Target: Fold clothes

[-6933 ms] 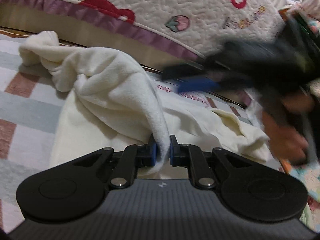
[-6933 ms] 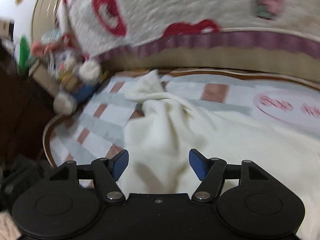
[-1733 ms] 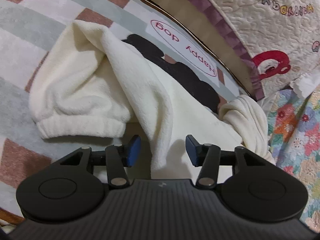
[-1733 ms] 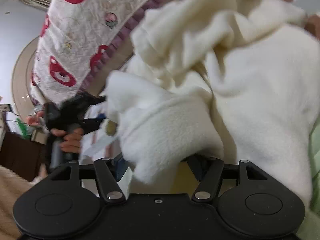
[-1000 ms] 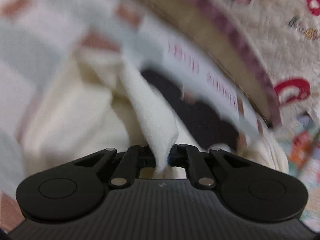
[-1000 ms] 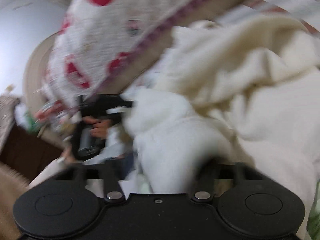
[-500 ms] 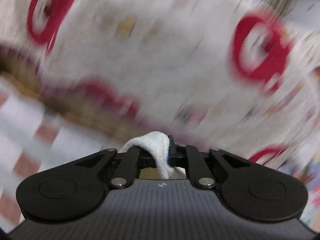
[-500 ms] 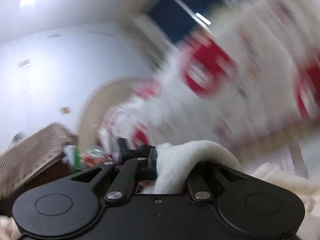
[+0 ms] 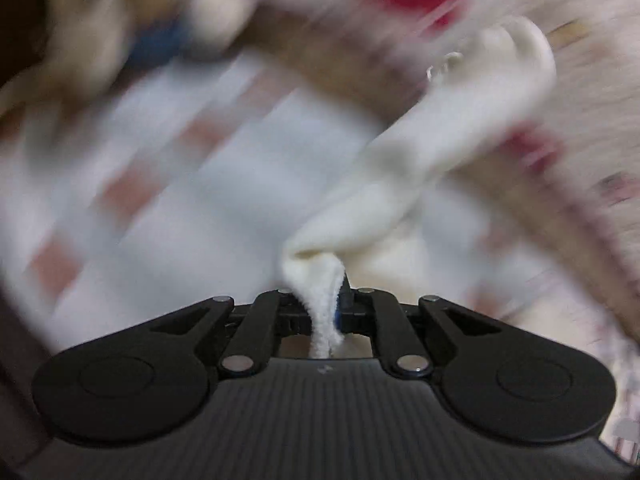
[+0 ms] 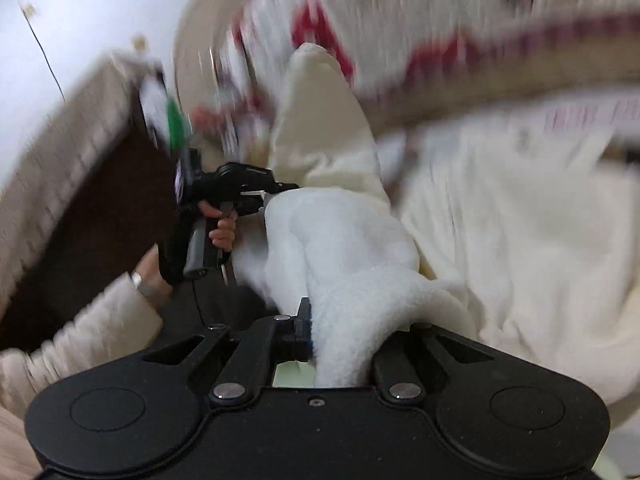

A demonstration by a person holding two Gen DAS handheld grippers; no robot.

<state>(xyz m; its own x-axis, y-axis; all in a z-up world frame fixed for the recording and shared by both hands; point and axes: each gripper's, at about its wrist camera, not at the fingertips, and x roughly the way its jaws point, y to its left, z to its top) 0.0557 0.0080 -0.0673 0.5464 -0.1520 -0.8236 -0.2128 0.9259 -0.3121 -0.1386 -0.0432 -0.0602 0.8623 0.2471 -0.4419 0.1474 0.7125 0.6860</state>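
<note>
A cream fleece garment [image 10: 500, 208] is spread over the checked mat and rises in a lifted fold toward both grippers. My right gripper [image 10: 344, 340] is shut on a thick fluffy edge of it, which hides the right finger. In the blurred left wrist view my left gripper [image 9: 324, 304] is shut on a thin fold of the same garment [image 9: 400, 184], which trails up and to the right. The right wrist view also shows the left gripper [image 10: 280, 190] in a person's hand [image 10: 222, 236], pinching the garment's far edge.
A quilt with red bear prints [image 10: 320, 20] hangs behind the mat [image 9: 180, 160]. Dark wooden furniture [image 10: 100, 208] stands at the left, near a cream sleeve [image 10: 92, 320]. Blurred soft toys [image 9: 160, 40] lie at the mat's far corner.
Both grippers went from open around the garment to shut on it. They then swung sideways and upward with the fabric, and the views swept across the quilt and mat.
</note>
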